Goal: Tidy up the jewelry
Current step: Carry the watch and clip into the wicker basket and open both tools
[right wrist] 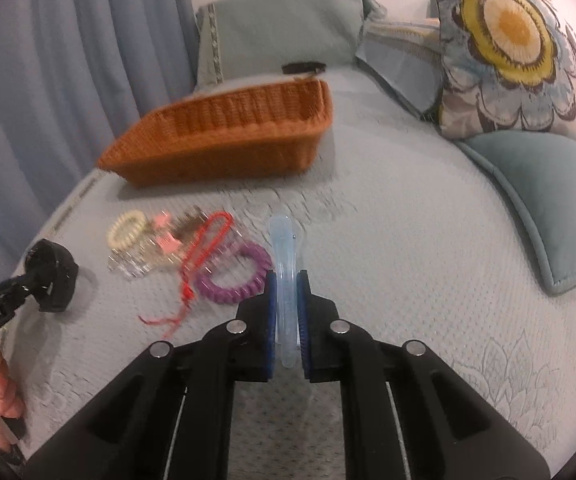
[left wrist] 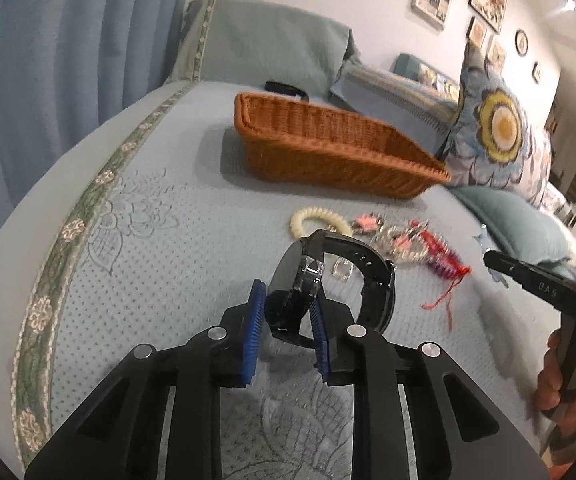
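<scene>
Jewelry pile [right wrist: 176, 248] remains on the bed, basket [right wrist: 224, 144] at 12 o'clock apparently empty; left tool [left wrist: 288, 312] clamps a black watch [left wrist: 328, 276], right tool [right wrist: 287, 312] a clear blue bangle [right wrist: 284, 264].

We look from low behind each pair of tongs, along their fingers, close over the bedspread [left wrist: 136, 264]. Our left view faces ahead and rightward, catching the right gripper [left wrist: 496, 266] at its right edge. Our right view faces ahead and leftward, with the left gripper [right wrist: 28, 280] at its left edge. Both views share the wicker basket [left wrist: 328, 148] ahead of the tongs, the jewelry pile [right wrist: 184, 248] lying between tongs and basket, and the floral pillow [right wrist: 504, 40] off to the right.
</scene>
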The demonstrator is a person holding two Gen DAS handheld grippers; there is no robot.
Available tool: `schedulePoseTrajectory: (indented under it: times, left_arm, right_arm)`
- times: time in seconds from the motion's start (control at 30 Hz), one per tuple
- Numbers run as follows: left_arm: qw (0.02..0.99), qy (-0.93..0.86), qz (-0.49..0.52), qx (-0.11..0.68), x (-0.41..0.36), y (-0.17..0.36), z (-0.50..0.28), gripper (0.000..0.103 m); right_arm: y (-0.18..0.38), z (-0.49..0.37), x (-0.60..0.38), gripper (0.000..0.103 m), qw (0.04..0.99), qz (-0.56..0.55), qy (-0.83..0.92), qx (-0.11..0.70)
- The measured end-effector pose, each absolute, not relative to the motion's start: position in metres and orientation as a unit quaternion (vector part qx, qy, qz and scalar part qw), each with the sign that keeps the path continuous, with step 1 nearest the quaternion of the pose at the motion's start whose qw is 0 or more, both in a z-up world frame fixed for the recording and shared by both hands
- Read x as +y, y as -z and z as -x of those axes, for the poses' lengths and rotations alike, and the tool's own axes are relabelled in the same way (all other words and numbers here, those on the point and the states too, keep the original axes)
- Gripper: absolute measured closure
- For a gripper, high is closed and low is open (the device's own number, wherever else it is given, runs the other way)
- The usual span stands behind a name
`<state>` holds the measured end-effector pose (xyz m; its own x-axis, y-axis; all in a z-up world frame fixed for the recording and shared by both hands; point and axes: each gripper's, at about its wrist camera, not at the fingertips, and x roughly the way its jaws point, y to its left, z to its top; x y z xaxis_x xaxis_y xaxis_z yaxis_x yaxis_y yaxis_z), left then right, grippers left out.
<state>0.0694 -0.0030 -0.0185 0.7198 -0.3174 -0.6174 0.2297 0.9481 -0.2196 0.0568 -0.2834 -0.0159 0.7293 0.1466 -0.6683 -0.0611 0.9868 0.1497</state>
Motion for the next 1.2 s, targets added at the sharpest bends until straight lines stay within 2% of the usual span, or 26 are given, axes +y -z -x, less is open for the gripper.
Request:
schedulePoseTrajectory:
  times: [0.17,0.4,0.57,0.73,1.07,1.13,1.2]
  left_arm:
    - [0.934,0.15,0.066,0.319,-0.009,-0.006,-0.087,0.083]
    - [0.944,0.164,0.053,0.279,-0.037,-0.046,-0.137,0.083]
    - [0.943,0.166,0.062,0.28,-0.054,-0.049,-0.184,0.083]
    - [0.937,0.151,0.052,0.311,-0.069,-0.029,-0.227,0.083]
    - [0.931,0.142,0.058,0.33,-0.063,-0.014,-0.25,0.091]
    - [0.929,0.157,0.07,0.327,-0.06,-0.016,-0.249,0.087]
    - [0.93,0.164,0.078,0.318,-0.055,-0.02,-0.244,0.069]
  right_arm:
    - [-0.018,-0.069,-0.268,0.095,0.944,-0.044,-0.078,0.317]
    - [-0.055,-0.138,-0.241,0.095,0.955,-0.017,-0.098,0.279]
    - [-0.047,-0.195,-0.24,0.095,0.947,-0.033,-0.098,0.304]
    - [-0.032,-0.245,-0.246,0.095,0.928,-0.062,-0.097,0.353]
    - [0.003,-0.277,-0.243,0.095,0.903,-0.062,-0.074,0.418]
    - [0.003,-0.276,-0.245,0.094,0.901,-0.072,-0.076,0.421]
    - [0.0,-0.275,-0.249,0.093,0.9,-0.083,-0.085,0.419]
